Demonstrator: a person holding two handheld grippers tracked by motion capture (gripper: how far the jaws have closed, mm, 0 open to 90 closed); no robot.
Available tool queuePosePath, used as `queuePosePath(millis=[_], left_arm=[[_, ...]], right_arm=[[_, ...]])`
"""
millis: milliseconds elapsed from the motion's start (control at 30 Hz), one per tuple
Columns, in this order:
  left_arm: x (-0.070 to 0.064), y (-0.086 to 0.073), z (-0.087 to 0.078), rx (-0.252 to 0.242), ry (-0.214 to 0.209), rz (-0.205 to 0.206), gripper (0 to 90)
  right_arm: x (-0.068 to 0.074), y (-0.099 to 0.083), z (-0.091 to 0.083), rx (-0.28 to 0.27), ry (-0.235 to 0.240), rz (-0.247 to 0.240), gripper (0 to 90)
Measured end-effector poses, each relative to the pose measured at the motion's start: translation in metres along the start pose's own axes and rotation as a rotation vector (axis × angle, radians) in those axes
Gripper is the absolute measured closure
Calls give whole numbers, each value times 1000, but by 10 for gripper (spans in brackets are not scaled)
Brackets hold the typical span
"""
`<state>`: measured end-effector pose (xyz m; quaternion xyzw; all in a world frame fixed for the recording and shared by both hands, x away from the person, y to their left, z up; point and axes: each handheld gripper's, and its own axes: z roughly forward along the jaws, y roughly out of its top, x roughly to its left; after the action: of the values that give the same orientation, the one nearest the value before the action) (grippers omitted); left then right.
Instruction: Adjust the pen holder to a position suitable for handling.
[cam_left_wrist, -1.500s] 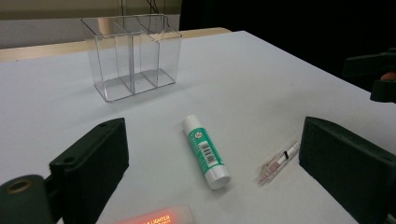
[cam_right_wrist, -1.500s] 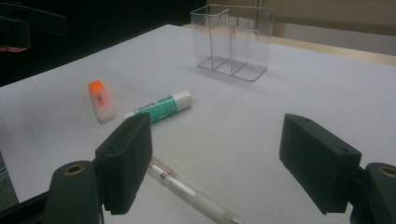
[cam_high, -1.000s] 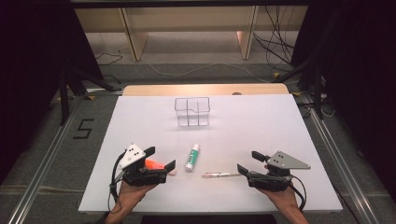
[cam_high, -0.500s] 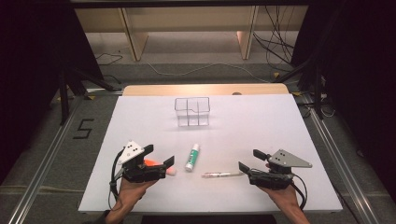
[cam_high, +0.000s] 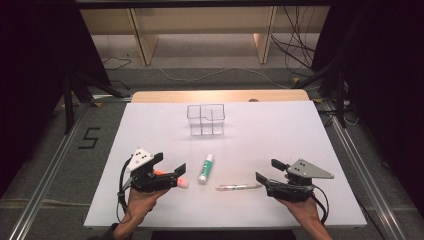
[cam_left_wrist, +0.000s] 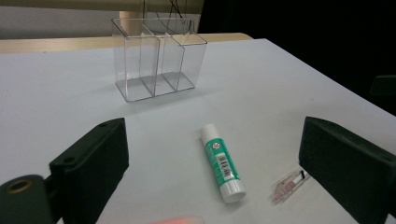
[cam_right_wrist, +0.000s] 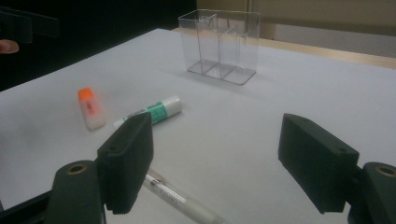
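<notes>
High view: compared with a second earlier, my left gripper (cam_high: 175, 175) had edged a little forward and to the right, so its jaws hung over the orange-ended eraser (cam_high: 181, 183); half a second earlier it was already there. My right gripper (cam_high: 267, 172) had barely shifted, and the items on the table had not moved.

My left gripper's jaws were spread wide and held nothing. The eraser, white with an orange end, lay flat beneath them near the table's front edge. Just to its right lay the glue stick (cam_high: 205, 168), a white tube with a green label, pointing away from me. Right of that lay a slim clear pen (cam_high: 239, 187), crosswise, its far end close to my right gripper. That gripper's jaws were also wide apart and empty.

Farther back, near the middle, stood a clear organizer box (cam_high: 206, 120) with several compartments, upright and well apart from the other items.

The table (cam_high: 300, 130) was covered in plain white, with a wooden strip along its far edge. Beyond it were a grey floor, loose cables and wooden shelf legs, with dark curtains on both sides.
</notes>
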<state>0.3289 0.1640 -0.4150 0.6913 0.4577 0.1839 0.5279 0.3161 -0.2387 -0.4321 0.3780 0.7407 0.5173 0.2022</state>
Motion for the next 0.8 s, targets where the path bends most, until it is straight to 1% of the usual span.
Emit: queuePosePath(millis=[100, 400, 533, 600, 633, 667, 800], left_arm=[[0, 1, 1, 9, 2, 0, 78], [6, 11, 7, -10, 25, -19, 78], [11, 16, 11, -16, 47, -22, 80], [14, 18, 14, -16, 63, -20, 84], [14, 18, 14, -16, 63, -20, 85], [18, 22, 18, -22, 73, -34, 86], [26, 29, 27, -17, 98, -60, 93]], right_arm=[[0, 0, 0, 1, -1, -3, 274], [0, 0, -1, -2, -4, 0, 274], [-1, 0, -1, -8, -4, -7, 275], [0, 0, -1, 0, -7, 1, 274], [-1, 0, 0, -5, -6, -2, 274], [-1, 0, 0, -6, -6, -3, 275], [-1, 0, -1, -3, -7, 1, 275]])
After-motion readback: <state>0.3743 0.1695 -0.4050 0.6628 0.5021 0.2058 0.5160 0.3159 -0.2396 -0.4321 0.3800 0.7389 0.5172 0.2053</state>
